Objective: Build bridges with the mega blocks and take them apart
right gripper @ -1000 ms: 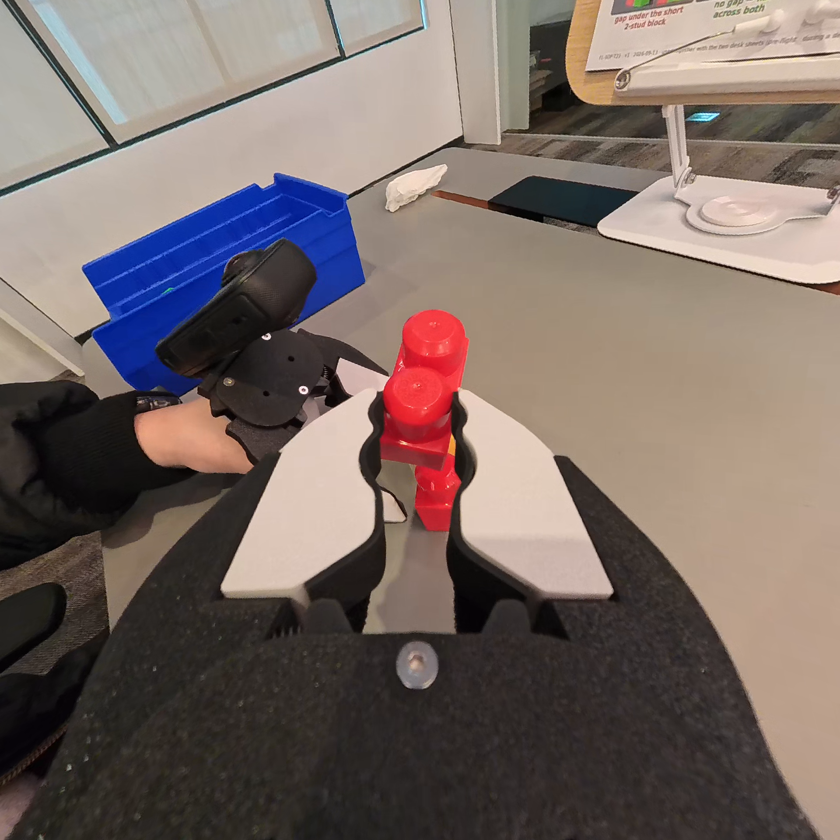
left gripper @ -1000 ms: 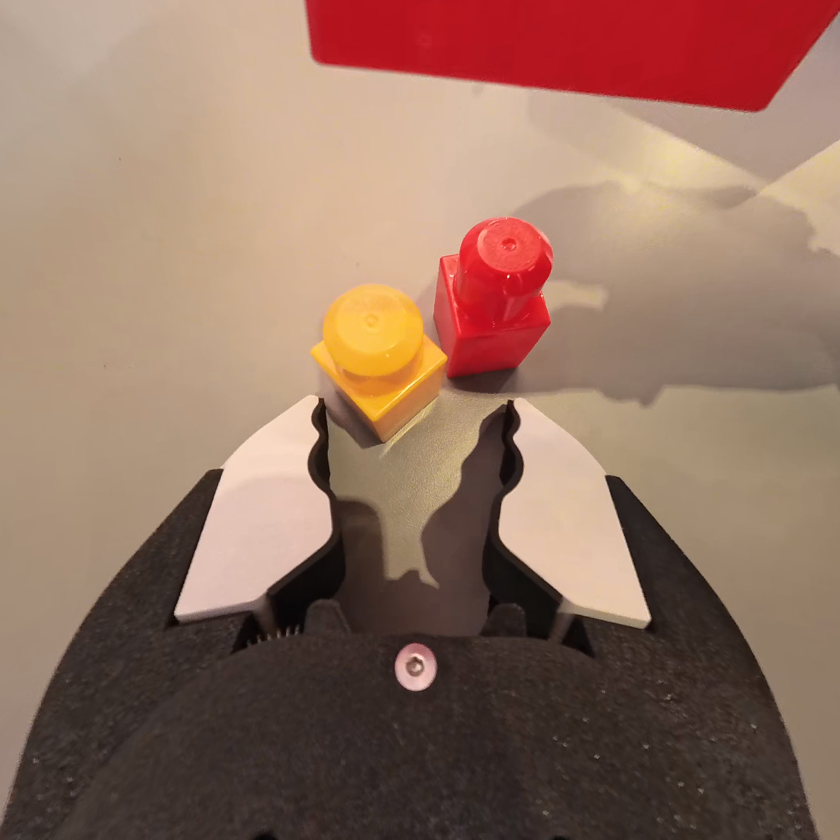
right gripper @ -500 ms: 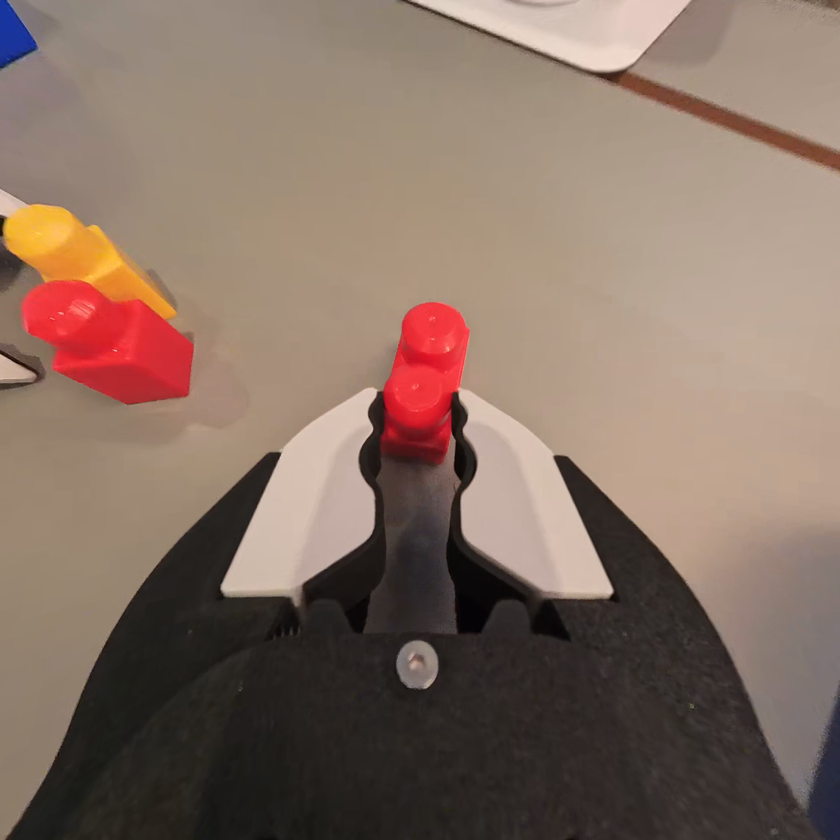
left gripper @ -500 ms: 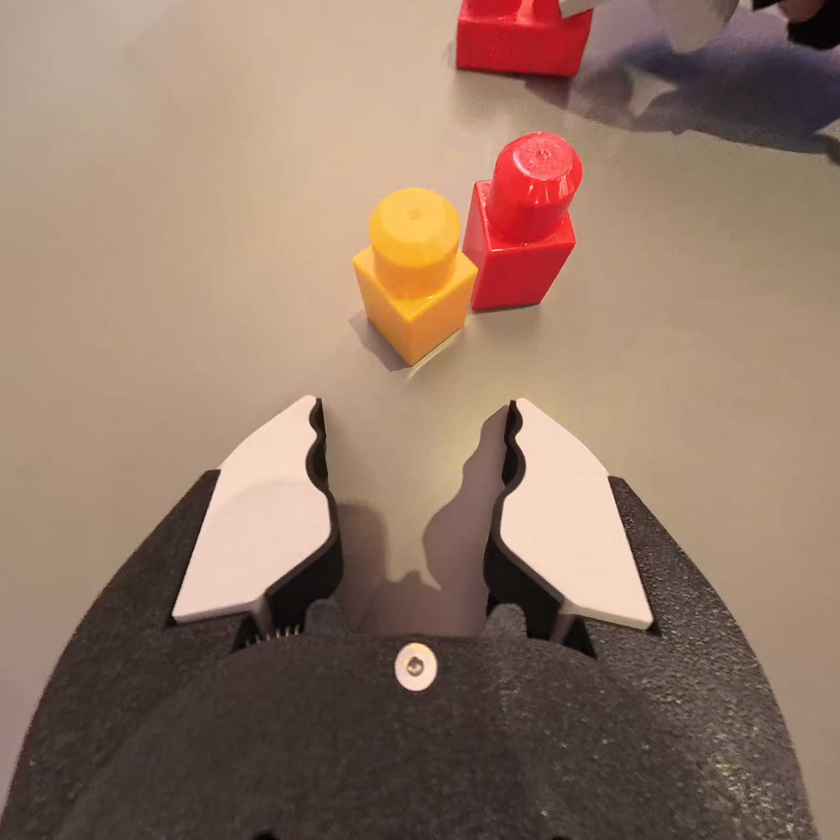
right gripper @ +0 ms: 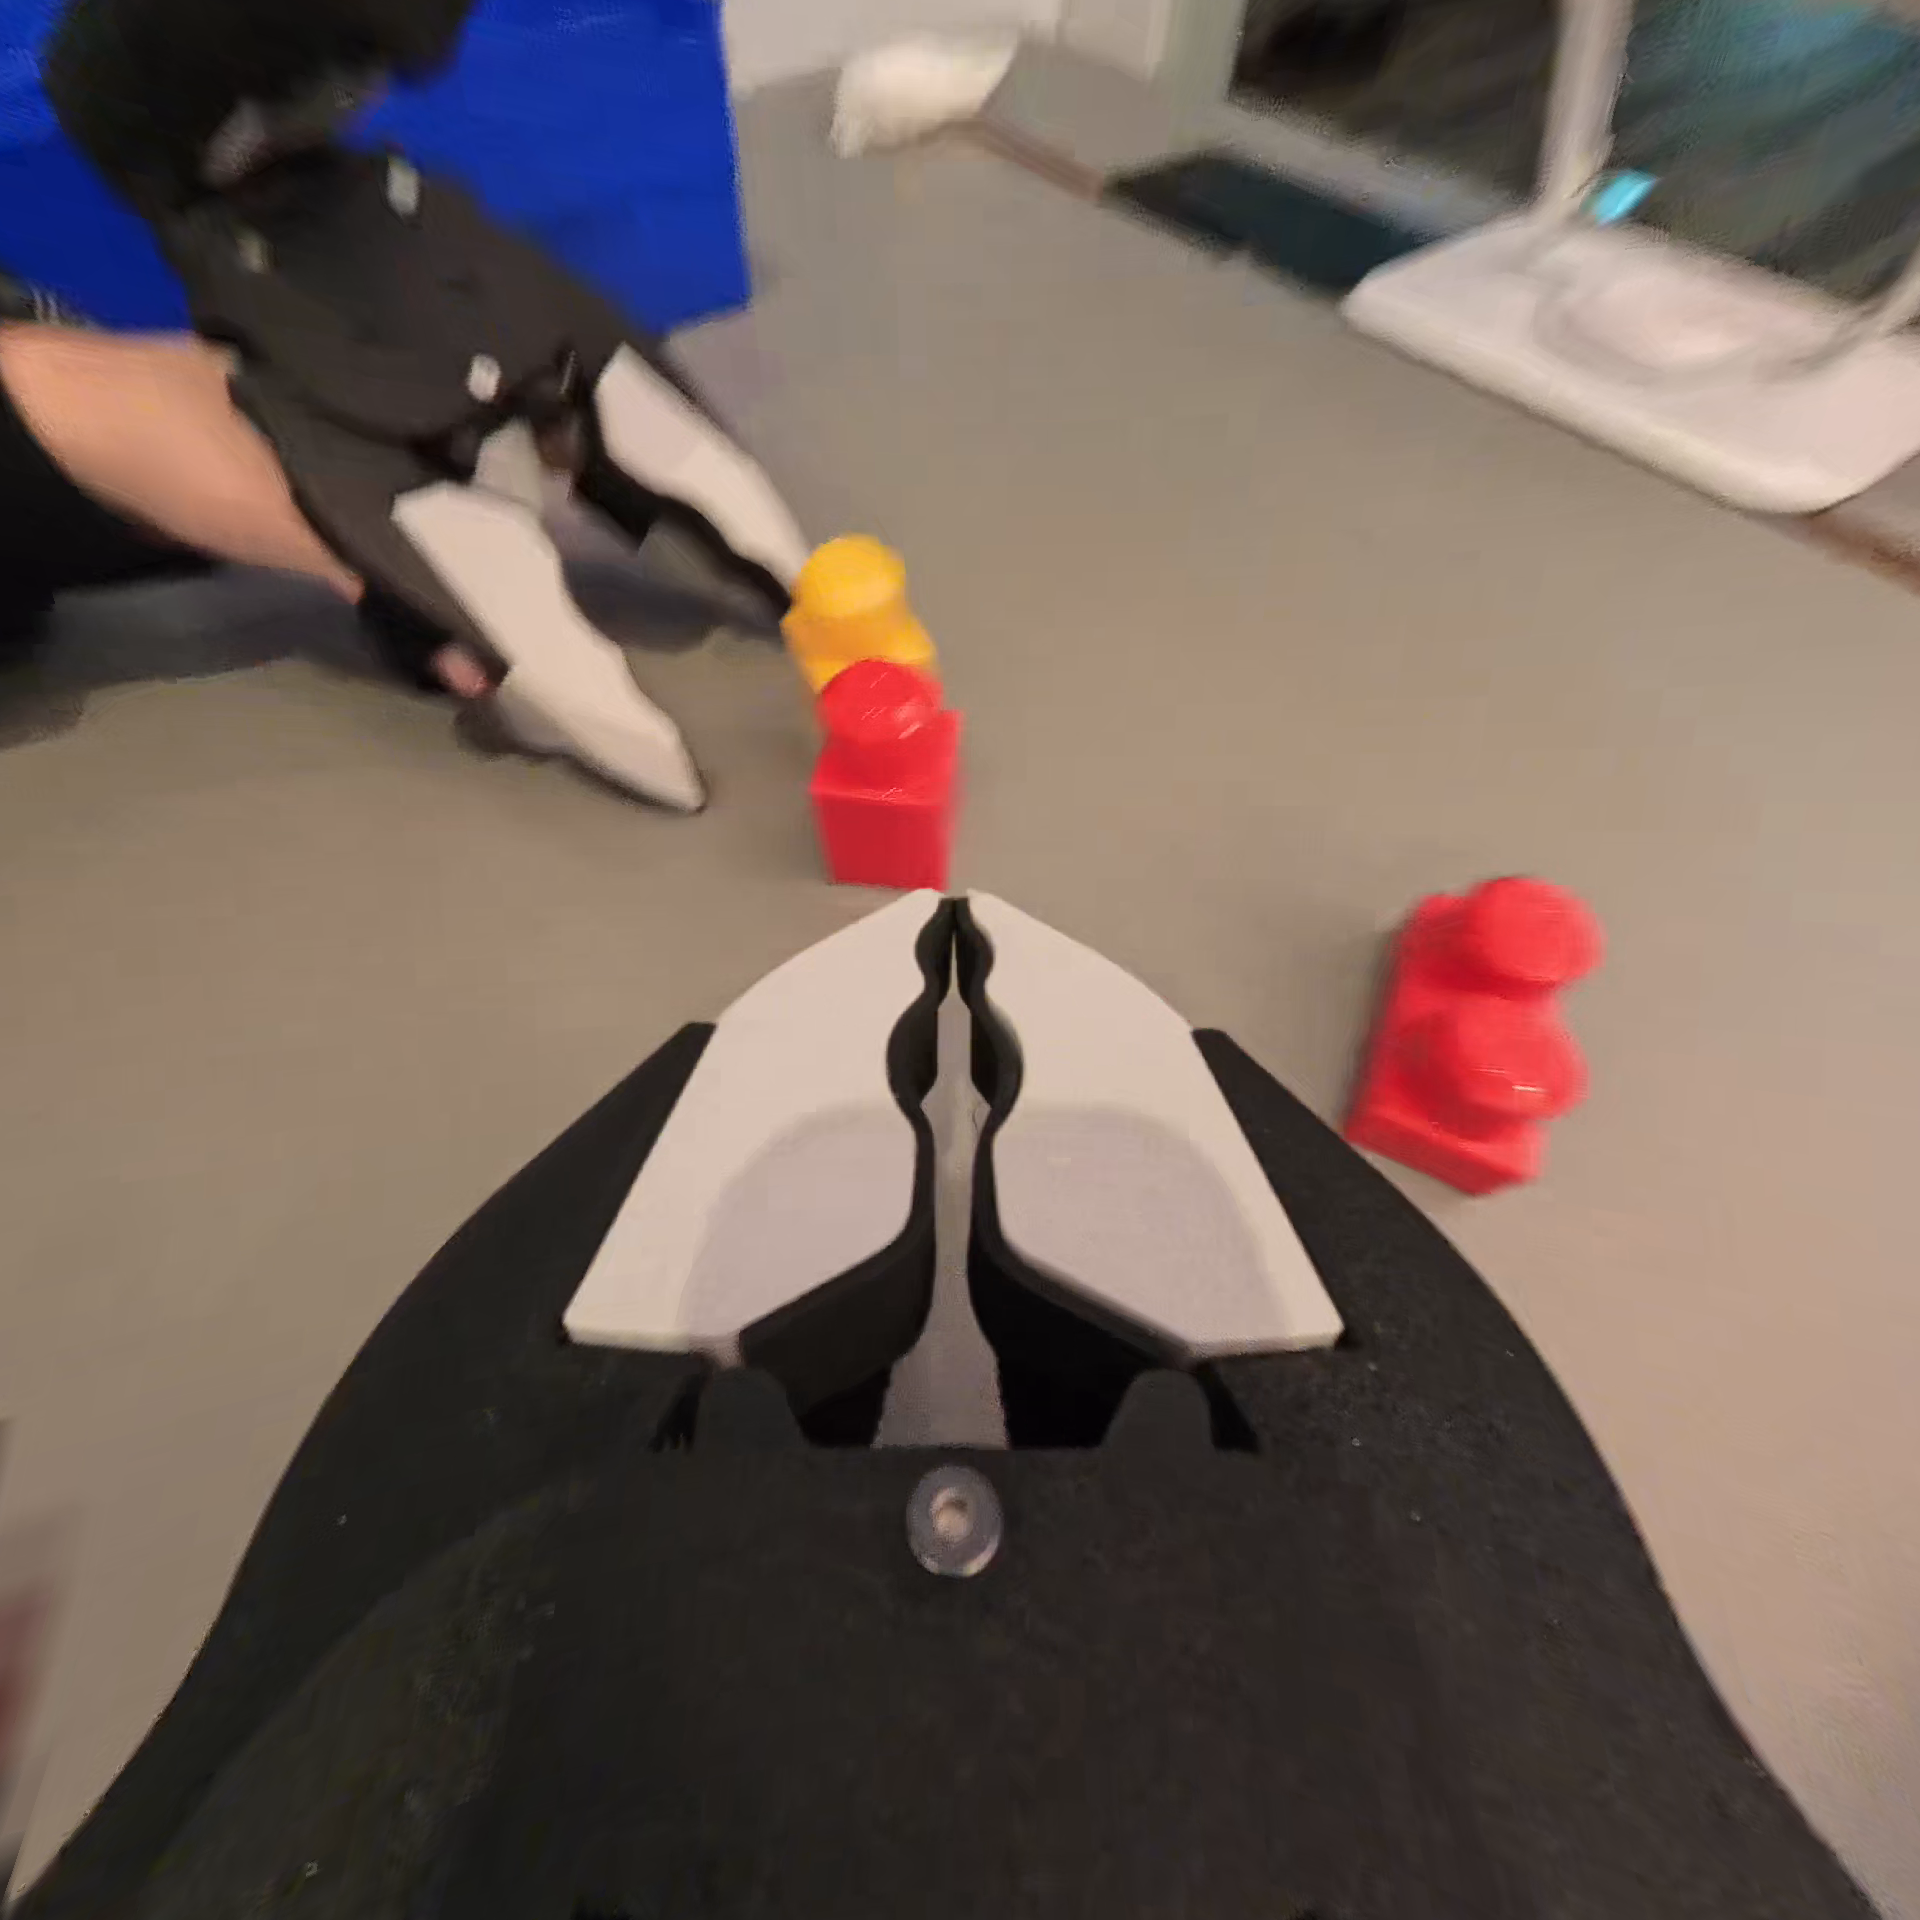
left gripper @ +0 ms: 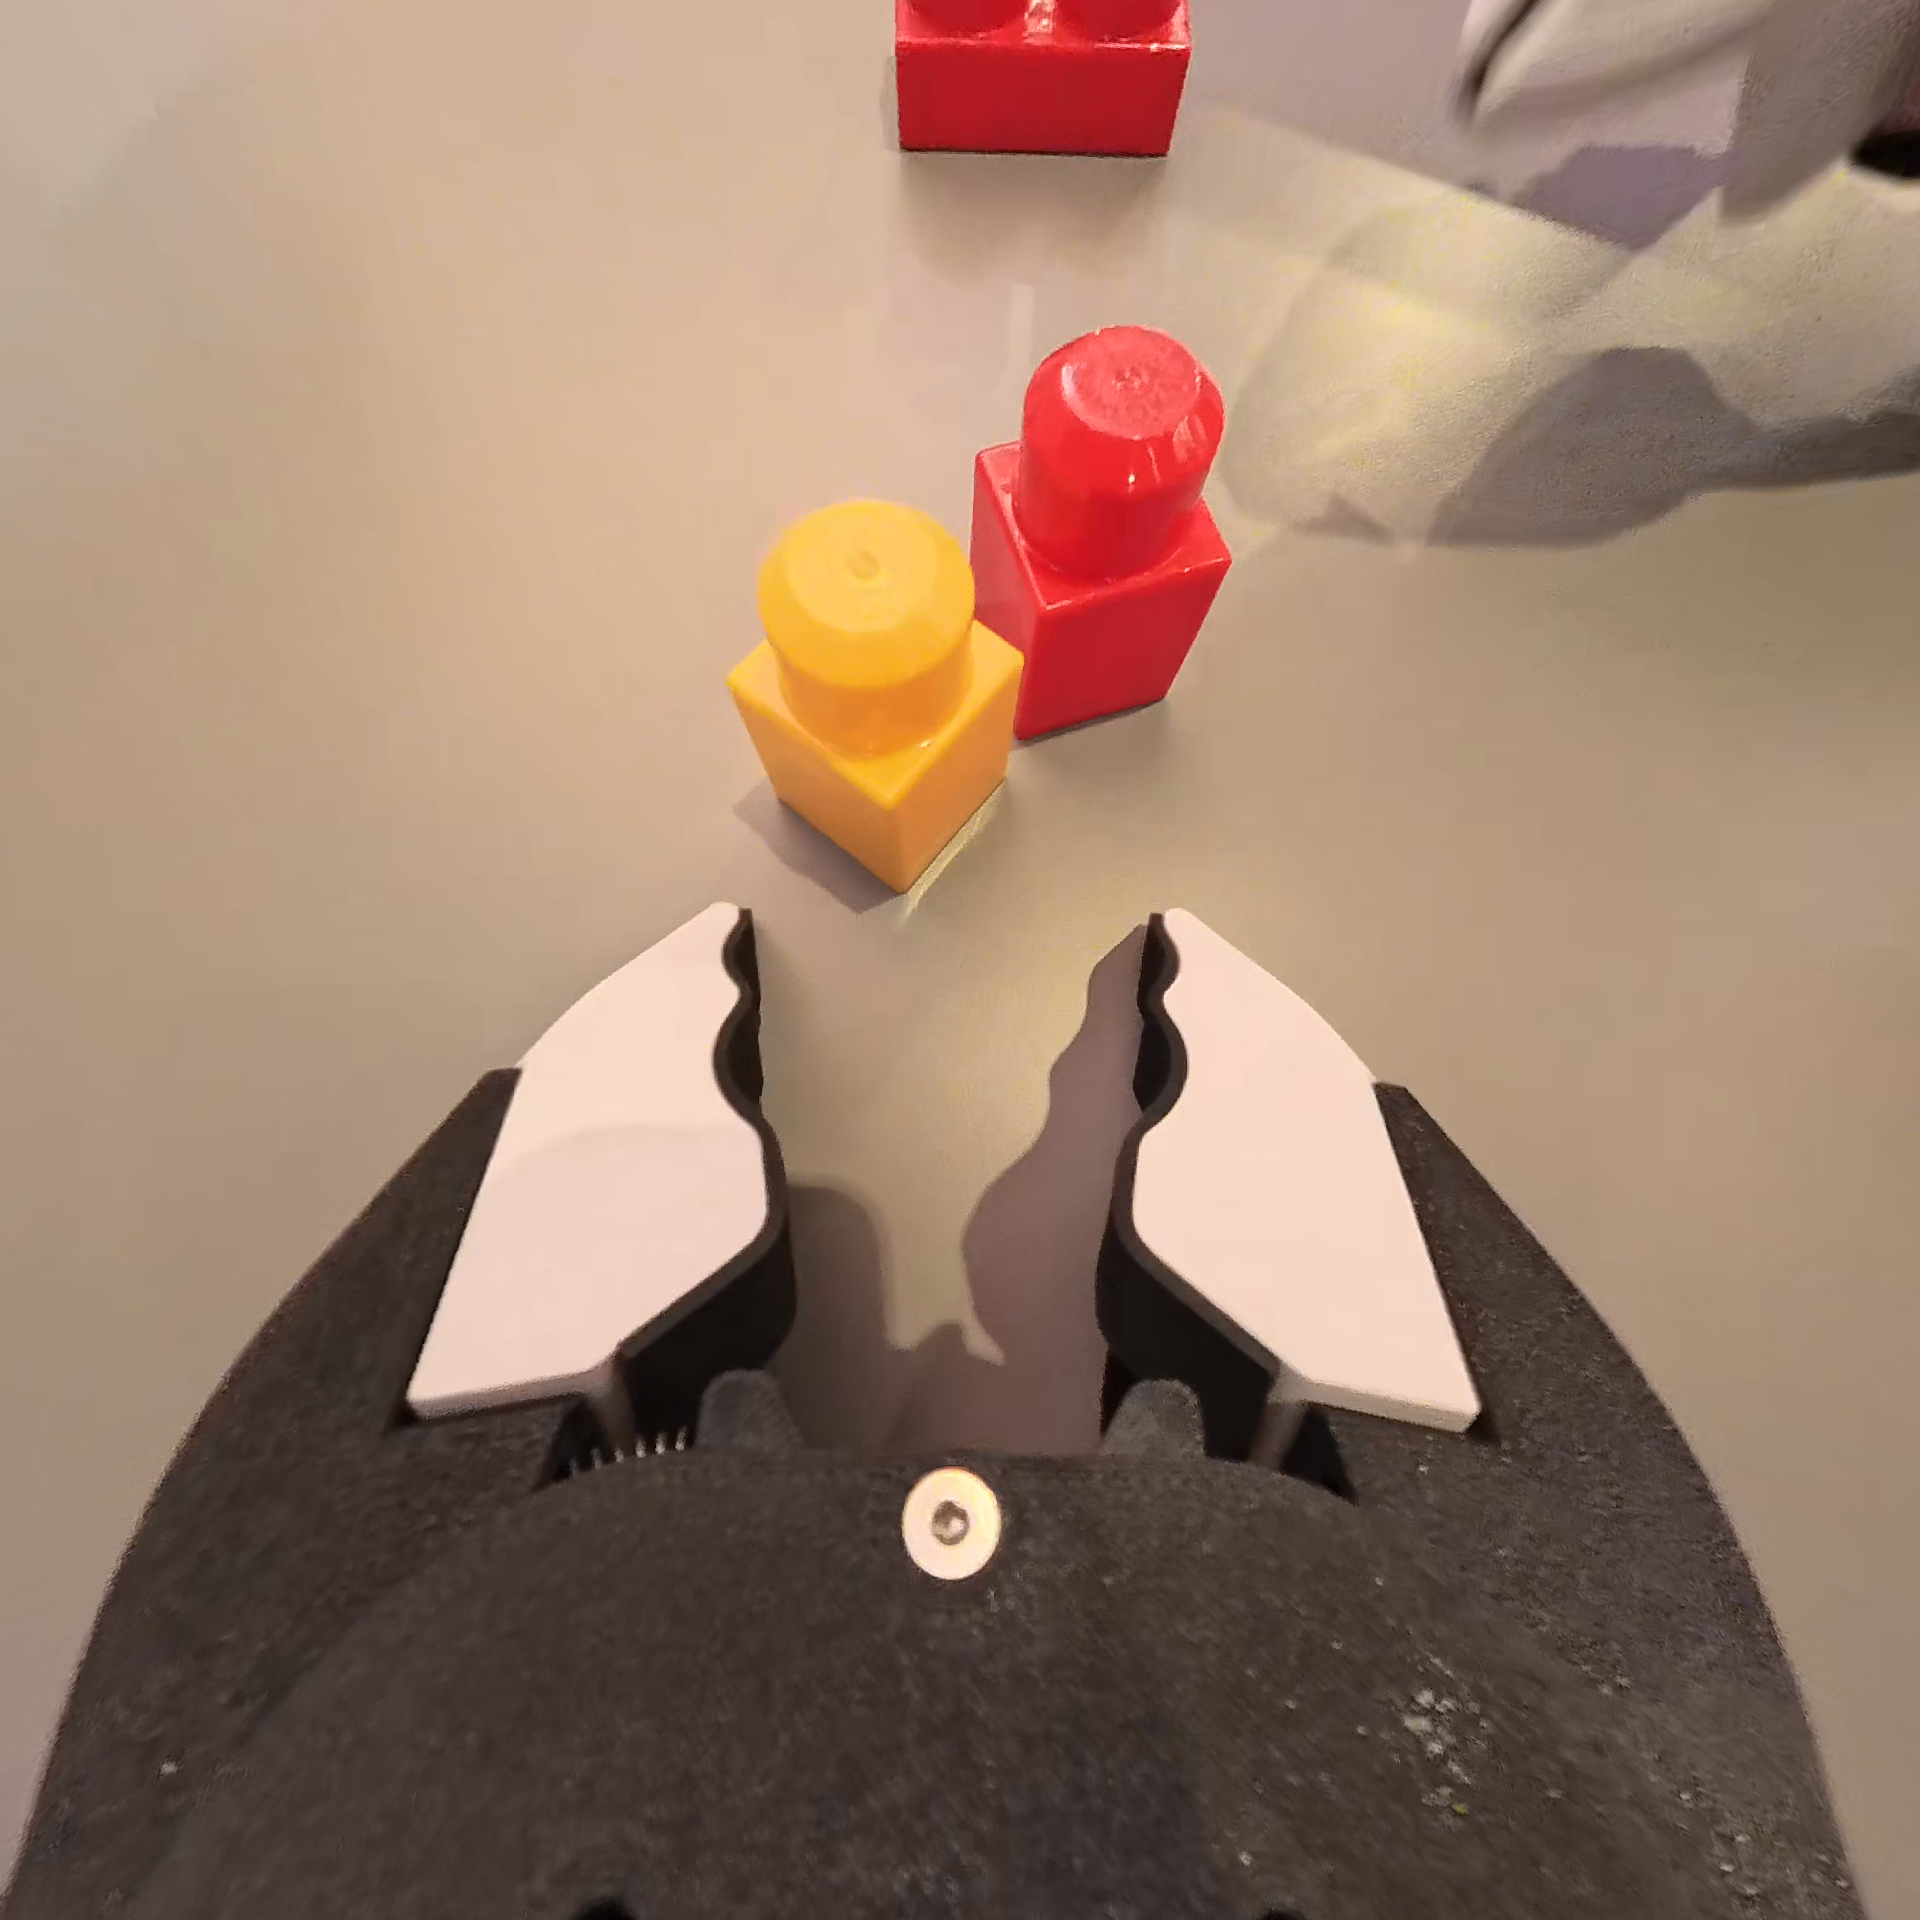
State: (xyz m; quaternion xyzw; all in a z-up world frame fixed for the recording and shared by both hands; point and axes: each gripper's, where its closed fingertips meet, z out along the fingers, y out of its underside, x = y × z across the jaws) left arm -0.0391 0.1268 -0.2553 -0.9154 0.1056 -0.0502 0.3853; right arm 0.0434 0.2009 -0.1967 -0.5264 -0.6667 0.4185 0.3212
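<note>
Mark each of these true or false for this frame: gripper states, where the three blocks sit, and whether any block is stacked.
1. The left gripper is open and empty. True.
2. The right gripper is clamped on the red two-stud block. False: its jaws are shut on nothing, and that block sits on the table to its right.
3. The yellow block and the red single-stud block stand upright side by side. True.
4. The red two-stud block bridges the two single blocks. False: it rests apart from them.
5. The yellow block is between the left gripper's fingers. False: it stands just ahead of the fingertips.
</note>
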